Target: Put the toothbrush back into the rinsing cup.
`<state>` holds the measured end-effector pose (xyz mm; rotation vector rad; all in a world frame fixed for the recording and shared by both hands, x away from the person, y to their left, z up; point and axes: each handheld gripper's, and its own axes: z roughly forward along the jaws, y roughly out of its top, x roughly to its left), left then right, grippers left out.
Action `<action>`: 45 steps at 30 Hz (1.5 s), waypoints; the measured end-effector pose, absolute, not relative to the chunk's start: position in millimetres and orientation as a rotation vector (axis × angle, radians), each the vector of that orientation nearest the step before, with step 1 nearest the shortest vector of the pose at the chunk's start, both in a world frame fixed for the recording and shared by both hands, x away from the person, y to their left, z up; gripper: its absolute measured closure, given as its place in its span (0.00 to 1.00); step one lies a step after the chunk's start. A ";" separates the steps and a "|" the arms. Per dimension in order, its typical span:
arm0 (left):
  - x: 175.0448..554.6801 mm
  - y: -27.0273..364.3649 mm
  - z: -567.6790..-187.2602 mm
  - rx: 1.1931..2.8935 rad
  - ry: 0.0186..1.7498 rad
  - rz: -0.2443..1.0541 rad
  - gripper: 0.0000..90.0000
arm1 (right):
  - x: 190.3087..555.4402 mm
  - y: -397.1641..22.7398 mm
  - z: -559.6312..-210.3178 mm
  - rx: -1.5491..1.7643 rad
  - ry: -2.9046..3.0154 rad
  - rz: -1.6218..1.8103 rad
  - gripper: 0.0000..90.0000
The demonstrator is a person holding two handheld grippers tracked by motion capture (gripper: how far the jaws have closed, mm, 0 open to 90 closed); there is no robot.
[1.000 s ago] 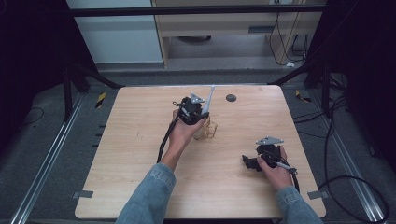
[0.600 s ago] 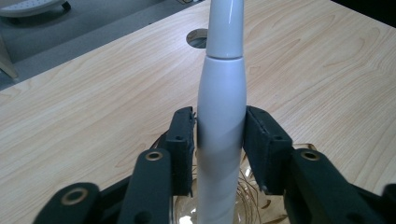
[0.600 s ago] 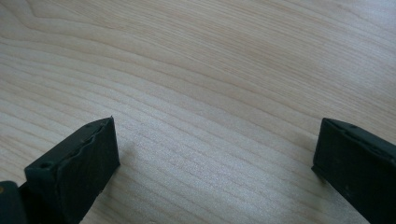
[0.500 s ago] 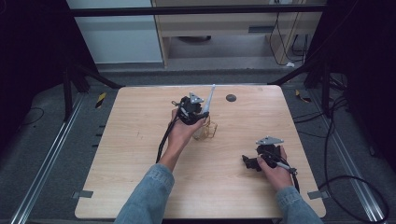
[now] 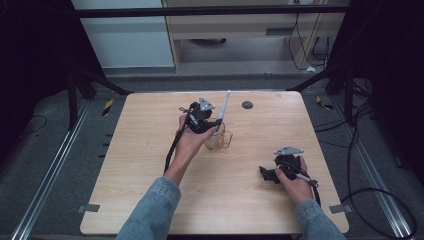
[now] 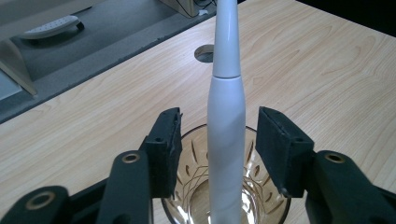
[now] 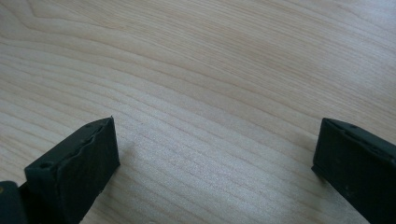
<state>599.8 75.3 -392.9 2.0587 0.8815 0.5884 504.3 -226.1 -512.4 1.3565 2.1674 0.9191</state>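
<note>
Left gripper [image 6: 218, 151] jaws, just opening, stood spread clear of my white toothbrush [image 6: 226, 140], which rose toward twelve o'clock out of the amber glass [image 6: 187, 200] below.

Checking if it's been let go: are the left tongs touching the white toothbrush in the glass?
Apart. The left gripper view shows the left tongs just opened, with gaps on both sides of the white toothbrush standing in the amber glass.
</note>
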 end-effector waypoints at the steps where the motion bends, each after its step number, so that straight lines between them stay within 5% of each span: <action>1: 599.4 76.0 -392.3 2.059 0.882 0.590 0.52 | 504.3 -226.2 -512.4 1.356 2.168 0.919 0.00; 22: 586.1 82.3 -384.5 2.093 0.835 0.555 0.07 | 504.4 -226.2 -512.5 1.355 2.168 0.918 0.00; 45: 551.7 127.9 -384.1 2.175 0.836 0.573 0.03 | 504.3 -226.2 -512.5 1.355 2.168 0.919 0.00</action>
